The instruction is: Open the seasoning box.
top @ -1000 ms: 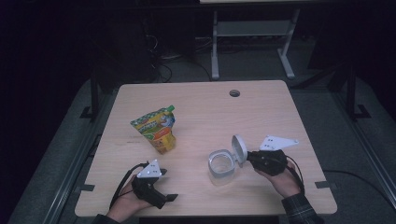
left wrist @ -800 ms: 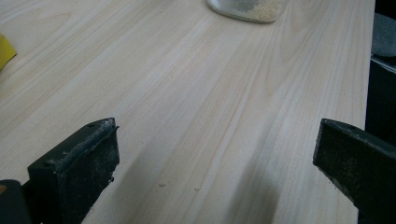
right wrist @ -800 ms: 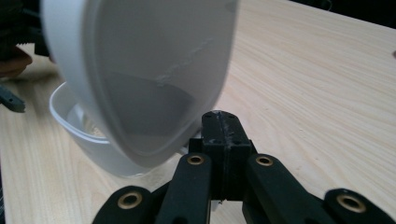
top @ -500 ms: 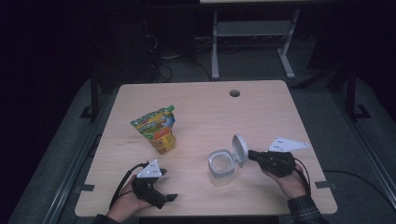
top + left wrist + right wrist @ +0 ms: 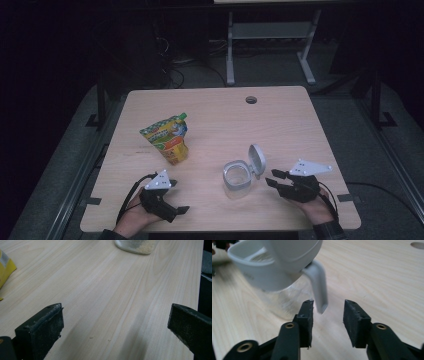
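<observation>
A clear jar (image 5: 236,179) with a grey collar stands near the table's front, its flip lid (image 5: 257,160) swung up and open. My right gripper (image 5: 275,178) sits just right of it. In the right gripper view the lid's grey tab (image 5: 319,290) hangs down between the jaws of that gripper (image 5: 328,312). The jaws have just been opening and the pads do not press on the tab. My left gripper (image 5: 178,196) rests at the front left, wide open (image 5: 115,322) over bare wood. A colourful pouch (image 5: 167,139) stands behind it.
The wooden table (image 5: 280,120) has a round cable hole (image 5: 251,99) at the back. The jar's base (image 5: 137,245) and a yellow corner of the pouch (image 5: 5,267) edge the left gripper view. Dark floor and a metal stand lie beyond the table.
My right gripper has drawn back a little from the lid toward the near edge and sunk lower, its jaws now apart. The left gripper, jar and pouch have stayed put.
</observation>
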`<action>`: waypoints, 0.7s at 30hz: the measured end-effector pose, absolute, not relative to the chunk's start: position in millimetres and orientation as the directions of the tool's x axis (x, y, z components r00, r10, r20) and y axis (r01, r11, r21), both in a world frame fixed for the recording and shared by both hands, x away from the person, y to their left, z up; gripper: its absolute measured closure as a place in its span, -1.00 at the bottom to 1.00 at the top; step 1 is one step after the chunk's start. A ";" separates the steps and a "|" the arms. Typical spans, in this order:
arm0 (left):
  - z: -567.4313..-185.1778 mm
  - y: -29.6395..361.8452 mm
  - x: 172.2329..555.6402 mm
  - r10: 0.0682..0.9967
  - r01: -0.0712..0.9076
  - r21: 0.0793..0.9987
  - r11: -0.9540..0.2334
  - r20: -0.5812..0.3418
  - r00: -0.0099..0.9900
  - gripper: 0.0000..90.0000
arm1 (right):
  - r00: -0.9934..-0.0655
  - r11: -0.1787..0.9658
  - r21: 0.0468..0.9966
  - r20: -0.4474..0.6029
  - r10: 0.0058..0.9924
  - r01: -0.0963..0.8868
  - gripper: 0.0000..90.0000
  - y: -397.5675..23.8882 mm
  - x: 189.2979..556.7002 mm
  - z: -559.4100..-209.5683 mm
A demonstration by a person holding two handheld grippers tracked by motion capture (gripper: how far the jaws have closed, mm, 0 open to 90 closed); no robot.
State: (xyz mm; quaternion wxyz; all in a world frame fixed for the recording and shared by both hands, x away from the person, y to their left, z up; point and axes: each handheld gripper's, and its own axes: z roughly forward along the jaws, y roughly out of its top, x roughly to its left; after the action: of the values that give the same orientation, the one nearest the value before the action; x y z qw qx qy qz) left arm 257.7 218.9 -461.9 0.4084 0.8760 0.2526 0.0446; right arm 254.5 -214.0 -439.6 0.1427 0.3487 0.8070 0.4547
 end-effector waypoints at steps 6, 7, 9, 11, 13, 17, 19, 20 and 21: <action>-459.7 221.6 258.5 0.500 0.417 0.745 -0.521 -0.130 0.856 -1.00 | -0.728 0.352 0.824 0.103 0.678 0.445 0.08 -209.5 241.7 -447.5; -459.2 222.1 258.6 0.503 0.418 0.746 -0.518 -0.130 0.854 -1.00 | -0.729 0.353 0.822 0.106 0.676 0.447 0.06 -209.2 239.9 -448.0; -459.0 222.9 258.7 0.511 0.426 0.747 -0.511 -0.135 0.849 -1.00 | -0.732 0.357 0.818 0.110 0.672 0.451 0.00 -208.4 234.8 -449.8; -458.9 223.8 259.3 0.511 0.424 0.745 -0.514 -0.131 0.849 -1.00 | -0.728 0.353 0.815 0.118 0.676 0.460 -0.07 -207.6 231.7 -451.0; -458.8 224.3 259.6 0.513 0.423 0.746 -0.515 -0.127 0.849 -1.00 | -0.728 0.348 0.815 0.126 0.674 0.464 -0.09 -207.1 230.3 -452.4; -458.7 226.4 260.5 0.517 0.424 0.744 -0.516 -0.124 0.847 -1.00 | -0.729 0.349 0.814 0.127 0.673 0.465 -0.12 -206.1 231.9 -452.9; -458.5 228.0 261.0 0.519 0.429 0.743 -0.514 -0.129 0.845 -1.00 | -0.723 0.341 0.812 0.138 0.677 0.473 -0.12 -206.7 232.0 -453.2; -458.5 228.0 261.0 0.519 0.429 0.743 -0.514 -0.129 0.845 -1.00 | -0.723 0.341 0.812 0.138 0.677 0.473 -0.12 -206.7 232.0 -453.2; -458.2 229.1 261.5 0.522 0.428 0.743 -0.514 -0.125 0.844 -1.00 | -0.722 0.341 0.813 0.135 0.679 0.472 -0.12 -207.8 233.1 -453.5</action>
State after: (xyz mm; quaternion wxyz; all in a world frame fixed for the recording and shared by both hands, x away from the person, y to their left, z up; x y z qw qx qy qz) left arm 261.5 229.1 -458.2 0.4097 0.8683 0.2737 0.0571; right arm 233.1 -207.8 -453.5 0.1146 0.3551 0.8106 0.4513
